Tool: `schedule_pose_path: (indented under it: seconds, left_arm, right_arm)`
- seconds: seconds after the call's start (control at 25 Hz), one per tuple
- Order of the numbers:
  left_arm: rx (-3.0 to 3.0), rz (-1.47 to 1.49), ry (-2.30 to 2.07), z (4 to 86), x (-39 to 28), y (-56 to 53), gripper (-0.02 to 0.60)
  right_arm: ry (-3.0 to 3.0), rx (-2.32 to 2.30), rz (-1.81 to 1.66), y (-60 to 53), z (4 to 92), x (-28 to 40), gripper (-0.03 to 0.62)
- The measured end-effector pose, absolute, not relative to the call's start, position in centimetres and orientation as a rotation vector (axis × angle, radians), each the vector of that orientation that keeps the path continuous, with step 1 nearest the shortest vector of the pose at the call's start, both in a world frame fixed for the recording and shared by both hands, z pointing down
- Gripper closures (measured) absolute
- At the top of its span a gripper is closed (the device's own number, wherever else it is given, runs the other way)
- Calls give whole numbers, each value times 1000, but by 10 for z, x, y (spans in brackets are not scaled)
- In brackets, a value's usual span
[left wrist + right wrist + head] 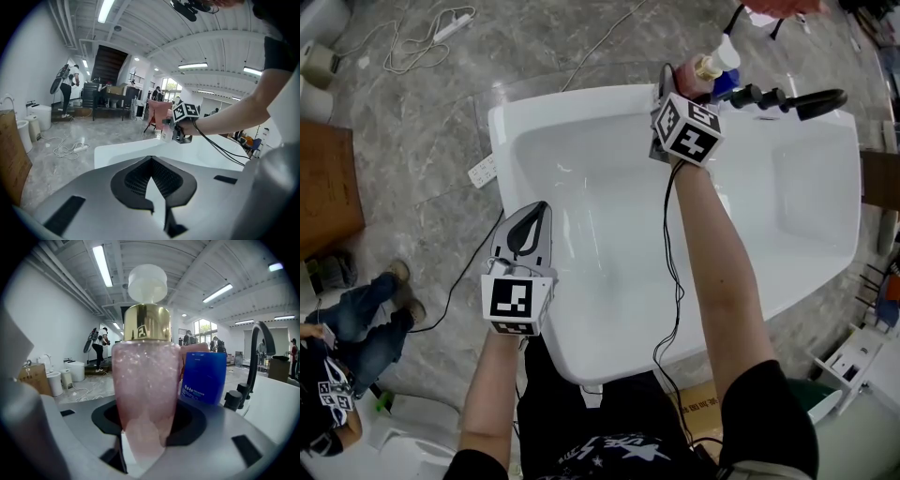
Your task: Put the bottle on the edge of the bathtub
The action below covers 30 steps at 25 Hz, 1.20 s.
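A pink bottle (145, 376) with a gold collar and a white cap stands upright between the jaws of my right gripper (145, 432), which is shut on its lower body. In the head view the bottle (705, 68) and right gripper (686, 86) are over the far rim of the white bathtub (534, 103). The left gripper view shows the bottle (167, 131) held just above that rim (122, 150). My left gripper (540, 208) hovers over the tub's left rim, jaws together and empty; its tips (151, 163) point toward the right hand.
A blue bottle (204, 377) stands right behind the pink one, beside a black faucet (792, 99) on the far rim. A white power strip (481, 171) and cables lie on the grey floor. A person (356, 319) sits at lower left near a brown board (328, 187).
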<state>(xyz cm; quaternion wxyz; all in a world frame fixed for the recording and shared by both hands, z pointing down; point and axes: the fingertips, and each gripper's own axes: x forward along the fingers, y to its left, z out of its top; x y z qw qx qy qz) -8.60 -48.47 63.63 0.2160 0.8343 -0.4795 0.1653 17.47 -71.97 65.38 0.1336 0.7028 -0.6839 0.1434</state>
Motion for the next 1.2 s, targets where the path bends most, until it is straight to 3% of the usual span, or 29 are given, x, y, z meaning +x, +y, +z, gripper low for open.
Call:
schedule_pose_path:
  seconds: [0.64,1.2]
  left_arm:
    - [2335,478,-1313,633,-72,-476,566]
    - [2339,474,-1310,607,-72,-445,566]
  right_arm:
    - [-1962,1971,455,-715,661,172,362]
    - [-1972,1915,513,-632,653,170,344]
